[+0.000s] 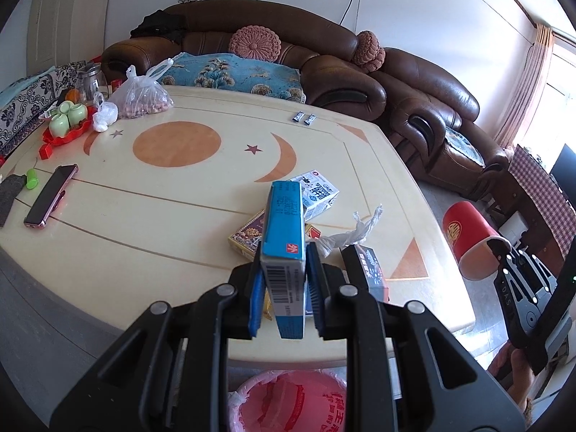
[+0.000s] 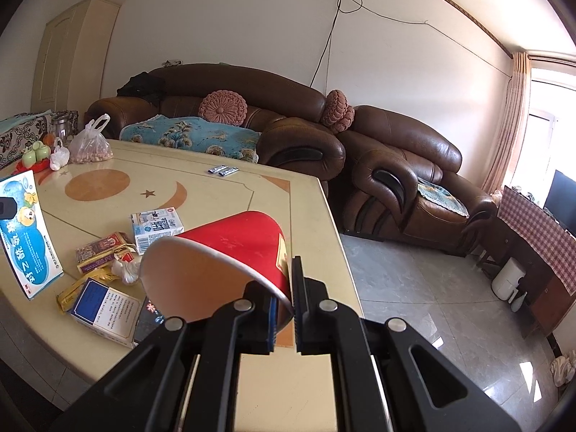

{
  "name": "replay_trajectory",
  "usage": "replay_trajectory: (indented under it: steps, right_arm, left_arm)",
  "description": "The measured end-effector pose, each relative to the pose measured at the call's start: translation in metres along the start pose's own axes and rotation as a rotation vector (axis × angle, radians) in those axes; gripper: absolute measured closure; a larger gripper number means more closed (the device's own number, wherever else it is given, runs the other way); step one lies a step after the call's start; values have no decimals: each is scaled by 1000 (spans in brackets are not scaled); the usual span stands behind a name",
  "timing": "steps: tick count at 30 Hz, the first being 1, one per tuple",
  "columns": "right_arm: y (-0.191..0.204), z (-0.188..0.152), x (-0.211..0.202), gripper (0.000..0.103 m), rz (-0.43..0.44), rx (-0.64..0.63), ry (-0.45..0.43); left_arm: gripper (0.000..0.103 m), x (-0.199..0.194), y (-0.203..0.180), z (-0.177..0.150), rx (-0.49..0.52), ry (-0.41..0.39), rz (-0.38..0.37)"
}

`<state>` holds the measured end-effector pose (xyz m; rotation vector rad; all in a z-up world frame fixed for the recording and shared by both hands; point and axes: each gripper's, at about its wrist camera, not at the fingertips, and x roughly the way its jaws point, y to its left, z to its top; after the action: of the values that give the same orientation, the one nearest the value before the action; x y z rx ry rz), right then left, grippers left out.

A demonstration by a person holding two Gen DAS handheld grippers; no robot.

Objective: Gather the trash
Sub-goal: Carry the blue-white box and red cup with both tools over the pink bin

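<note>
My left tongs [image 1: 282,284] clamped on blue box [image 1: 282,223] above bench [image 1: 144,216]; right tongs [image 2: 284,309] pinching red cup [image 2: 230,252] rim only; thin grip, cup may slip before pink bin [image 1: 284,403].

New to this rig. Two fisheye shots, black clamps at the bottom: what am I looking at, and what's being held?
No robot arm: a person carries a two-finger gripper in each hand, each with a camera looking along its fingers. The left view shows the left gripper shut on a blue box, with a pink-lined bin below the table edge. The right view shows the right gripper pinching the rim of a red paper cup. Each held item also shows in the other view. On the cream table lie a milk carton, more boxes, wrappers, a phone and a bag of nuts.
</note>
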<state>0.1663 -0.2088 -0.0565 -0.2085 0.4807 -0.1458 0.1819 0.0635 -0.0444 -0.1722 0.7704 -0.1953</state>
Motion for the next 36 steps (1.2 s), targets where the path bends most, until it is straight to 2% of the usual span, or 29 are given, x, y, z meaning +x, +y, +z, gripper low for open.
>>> replay_trajectory:
  steps: [22,36]
  right_arm:
    - [17,-12,-100,96,72,-38,-34]
    - [47,-50,-132,96,187,-65,40]
  left_arm:
    - [81,-55,-20,-60,73,8,-20]
    - [81,-64,-18,-104,80,60,-14]
